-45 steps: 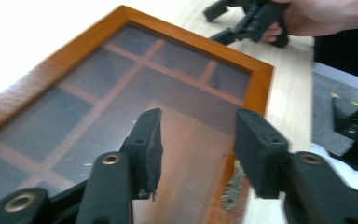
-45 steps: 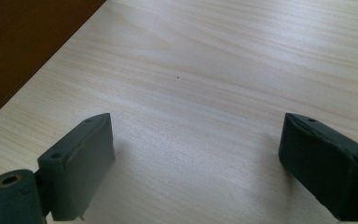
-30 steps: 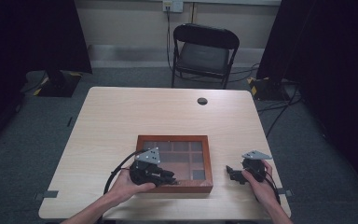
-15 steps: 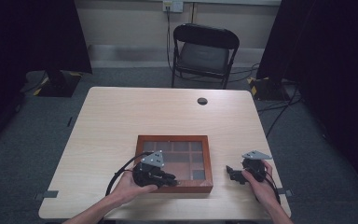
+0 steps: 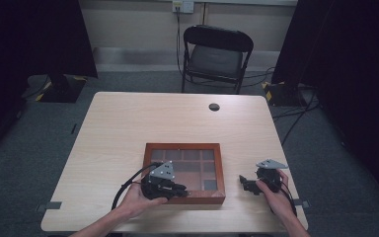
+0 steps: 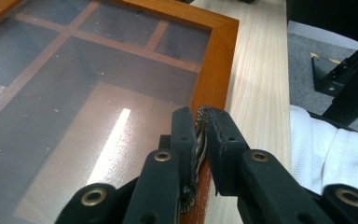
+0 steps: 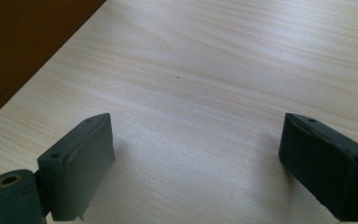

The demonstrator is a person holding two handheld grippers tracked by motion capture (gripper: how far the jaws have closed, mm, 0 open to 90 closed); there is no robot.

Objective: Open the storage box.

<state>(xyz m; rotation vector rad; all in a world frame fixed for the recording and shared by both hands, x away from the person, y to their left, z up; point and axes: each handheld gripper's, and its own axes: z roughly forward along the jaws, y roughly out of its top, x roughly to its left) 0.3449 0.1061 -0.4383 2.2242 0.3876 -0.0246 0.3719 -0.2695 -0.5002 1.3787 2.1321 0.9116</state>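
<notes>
The left gripper [image 6: 203, 135] had its jaws nearly together on a small ridged metal tab [image 6: 201, 122] at the front edge of the wooden box's [image 5: 184, 173] frame, which lay flat near the table's [image 5: 128, 123] front edge. The box looked stiff and fairly heavy, its glass lid [image 6: 74, 93] slick and breakable, so the tab or the wooden frame seemed the safer hold, not the pane. To its right, the right gripper [image 7: 196, 163] hovered just above bare tabletop beside the box, jaws wide apart and empty.
</notes>
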